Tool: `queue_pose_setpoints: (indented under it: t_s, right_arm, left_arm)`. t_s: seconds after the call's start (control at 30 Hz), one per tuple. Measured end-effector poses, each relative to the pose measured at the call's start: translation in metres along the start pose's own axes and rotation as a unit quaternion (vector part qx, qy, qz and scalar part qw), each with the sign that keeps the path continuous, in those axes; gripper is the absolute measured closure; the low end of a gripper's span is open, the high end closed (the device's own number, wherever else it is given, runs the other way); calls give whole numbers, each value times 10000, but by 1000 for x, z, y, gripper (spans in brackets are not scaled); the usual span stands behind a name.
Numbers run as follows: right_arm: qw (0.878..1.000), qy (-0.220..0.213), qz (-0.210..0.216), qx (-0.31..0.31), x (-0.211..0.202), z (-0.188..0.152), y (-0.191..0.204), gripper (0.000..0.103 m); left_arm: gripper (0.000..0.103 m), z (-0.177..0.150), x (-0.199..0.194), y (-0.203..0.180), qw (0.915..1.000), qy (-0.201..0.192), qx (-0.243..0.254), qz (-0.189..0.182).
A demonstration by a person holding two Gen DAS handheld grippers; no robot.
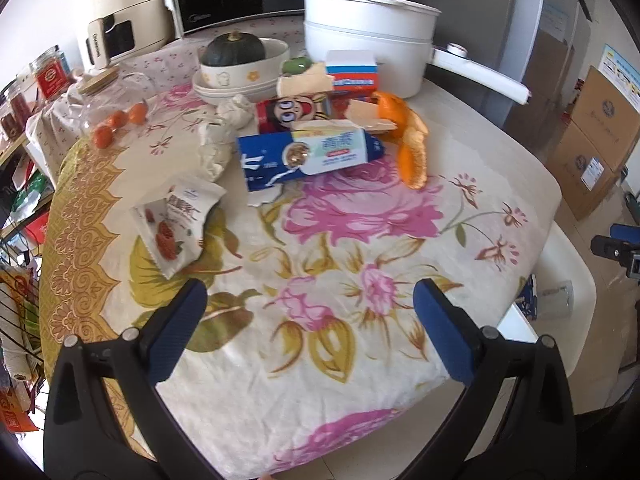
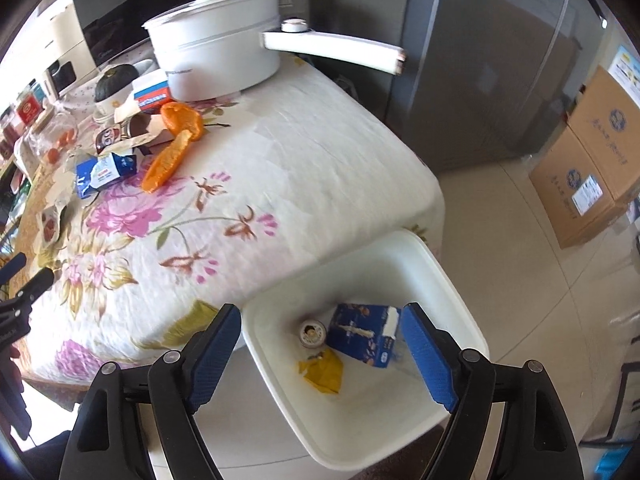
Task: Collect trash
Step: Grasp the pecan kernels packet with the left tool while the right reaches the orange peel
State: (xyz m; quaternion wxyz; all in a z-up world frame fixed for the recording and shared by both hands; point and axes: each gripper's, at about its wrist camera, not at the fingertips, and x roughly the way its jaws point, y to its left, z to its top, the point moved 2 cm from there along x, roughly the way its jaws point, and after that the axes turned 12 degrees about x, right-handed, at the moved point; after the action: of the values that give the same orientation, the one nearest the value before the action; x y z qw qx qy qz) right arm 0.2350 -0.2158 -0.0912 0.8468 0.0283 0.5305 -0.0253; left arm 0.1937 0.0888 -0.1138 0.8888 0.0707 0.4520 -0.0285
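My left gripper hangs open over the flowered tablecloth, nothing between its fingers. Ahead of it lie a white snack wrapper, a blue carton, a red cartoon packet, crumpled tissue and orange peel. My right gripper is open above a white bin beside the table. Inside the bin lie a blue box, a small round can and a yellow wrapper. The left gripper's fingertips show at the left edge of the right wrist view.
A white pot with a long handle stands at the table's back, beside a bowl holding a dark squash and a blue-and-red box. A glass jar with small oranges sits left. Cardboard boxes stand on the floor right.
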Motion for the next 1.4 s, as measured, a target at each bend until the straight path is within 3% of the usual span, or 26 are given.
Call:
queue_pose_setpoints:
  t_s: [0.33, 0.63, 0.87, 1.03, 1.1, 1.17, 1.23, 1.27, 1.3, 1.4]
  right_arm:
    - [9996, 26, 293, -29, 30, 34, 70, 19]
    - [9987, -199, 404, -241, 70, 52, 118, 19]
    - [9970, -145, 747, -140, 110, 61, 150, 19]
    - [9970, -240, 731, 54, 131, 62, 164, 19]
    - [9964, -410, 728, 143, 133, 64, 166, 20]
    - [9955, -562, 743, 142, 132, 63, 169, 32]
    - [9954, -630, 727, 23, 131, 62, 171, 60]
    - [9953, -614, 753, -45, 130, 62, 171, 70]
    - [9950, -567, 814, -82, 128, 62, 170, 88]
    - [9943, -447, 963, -32, 119, 61, 162, 93]
  left_arm:
    - [1, -2, 38, 67, 9964, 245, -778, 219]
    - [1, -9, 73, 107, 9849, 209, -1698, 247]
    - [1, -12, 87, 113, 9853, 61, -1682, 278]
    - [11, -13, 88, 119, 9859, -127, -1644, 283]
    - [23, -13, 86, 118, 9865, -185, -1606, 257]
    - [36, -12, 86, 117, 9875, -219, -1554, 179]
    - [48, -11, 85, 114, 9888, -240, -1464, 165]
    - [57, -10, 85, 113, 9892, -237, -1441, 105]
    - [70, -10, 85, 112, 9894, -225, -1433, 17]
    - [85, -10, 84, 109, 9887, -164, -1477, -178]
